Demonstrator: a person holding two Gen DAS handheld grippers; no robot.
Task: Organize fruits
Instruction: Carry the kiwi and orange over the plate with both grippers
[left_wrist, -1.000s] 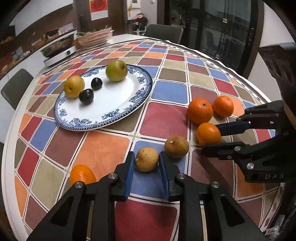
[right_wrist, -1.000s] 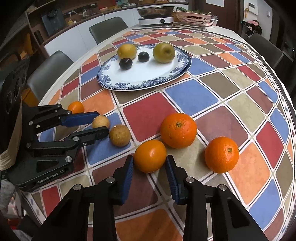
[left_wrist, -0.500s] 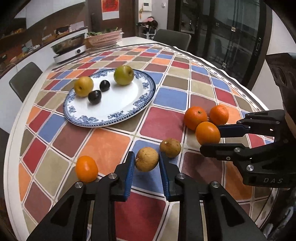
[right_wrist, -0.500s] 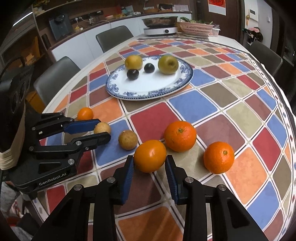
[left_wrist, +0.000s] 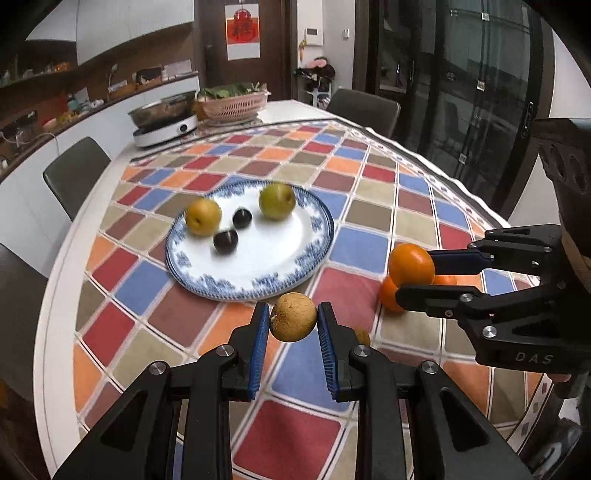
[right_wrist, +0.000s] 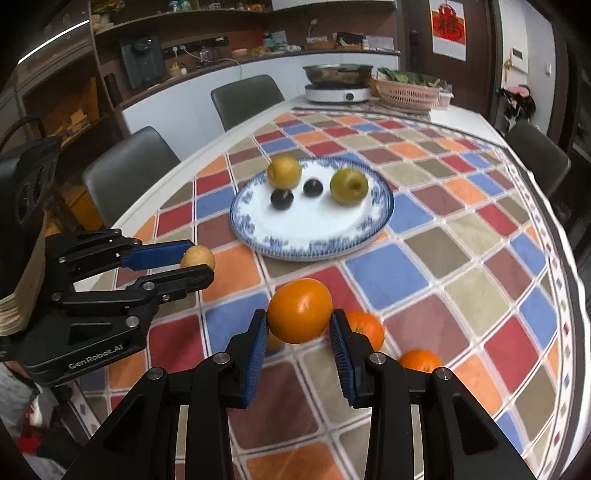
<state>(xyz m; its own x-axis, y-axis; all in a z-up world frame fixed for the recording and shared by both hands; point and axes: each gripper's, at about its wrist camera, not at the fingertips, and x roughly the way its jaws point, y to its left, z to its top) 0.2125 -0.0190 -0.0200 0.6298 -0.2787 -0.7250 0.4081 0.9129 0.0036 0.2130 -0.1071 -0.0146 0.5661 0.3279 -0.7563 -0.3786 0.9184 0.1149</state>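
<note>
Above the near edge of the worktop (left_wrist: 62, 280), the left claw (left_wrist: 292, 325) squeezes a brown fruit (left_wrist: 293, 316) between its blue pads and holds it up off the checked cloth (left_wrist: 373, 243). Just to its right, the right claw (right_wrist: 298, 334) grips an orange (right_wrist: 300, 311) the same way, also up in the air.

Under the right claw, two more oranges (right_wrist: 364, 326) lie on the cloth near the worktop's near edge, close to each other. A small bit of another brown fruit (left_wrist: 362, 336) peeks out behind the left claw's right finger.

Farther out, near the middle of the worktop, sits a blue and white plate (right_wrist: 314, 243). It holds a yellow fruit (right_wrist: 283, 172), a green one (right_wrist: 348, 186) and two dark plums (right_wrist: 282, 199).

At the far edge stand a cooker with a pot (right_wrist: 338, 86) and a pink basket (right_wrist: 406, 94) of greens.
</note>
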